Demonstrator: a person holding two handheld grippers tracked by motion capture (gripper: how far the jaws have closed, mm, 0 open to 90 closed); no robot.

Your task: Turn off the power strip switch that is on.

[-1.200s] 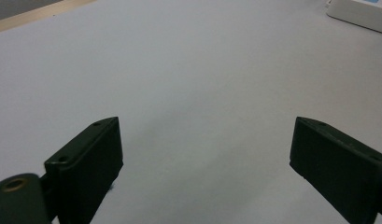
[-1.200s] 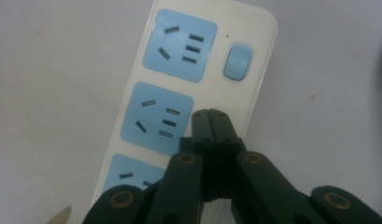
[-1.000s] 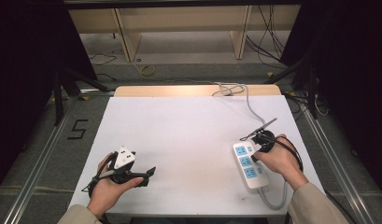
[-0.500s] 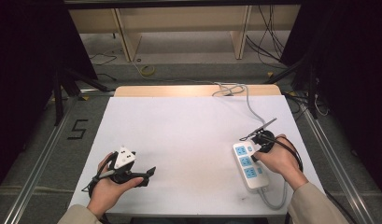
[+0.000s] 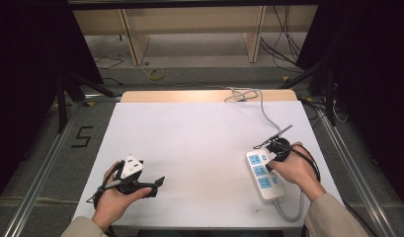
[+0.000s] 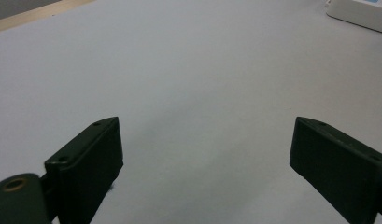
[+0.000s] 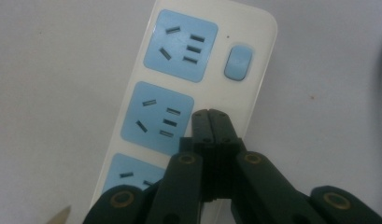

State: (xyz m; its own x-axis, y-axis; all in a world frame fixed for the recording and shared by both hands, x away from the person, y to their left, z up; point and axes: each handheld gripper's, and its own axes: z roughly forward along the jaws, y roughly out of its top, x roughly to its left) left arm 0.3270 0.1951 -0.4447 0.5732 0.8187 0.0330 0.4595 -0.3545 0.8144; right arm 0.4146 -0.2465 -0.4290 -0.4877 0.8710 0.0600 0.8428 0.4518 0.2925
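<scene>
Nothing moved; power strip [image 5: 262,175] lengthwise near-to-far

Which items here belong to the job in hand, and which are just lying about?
In the job:
- power strip, blue switch
- right tongs, shut, tips over the strip beside the middle socket

Lying about:
- left tongs, open over bare white table
- cables on the floor beyond the table

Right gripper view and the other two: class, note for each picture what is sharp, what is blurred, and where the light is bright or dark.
Right gripper view: the power strip is fairly sharp, the shut right claw slightly soft. Left gripper view: the open left claw is dark and blurred, the table evenly lit. High view: the white table is bright, the surroundings dark.
</scene>
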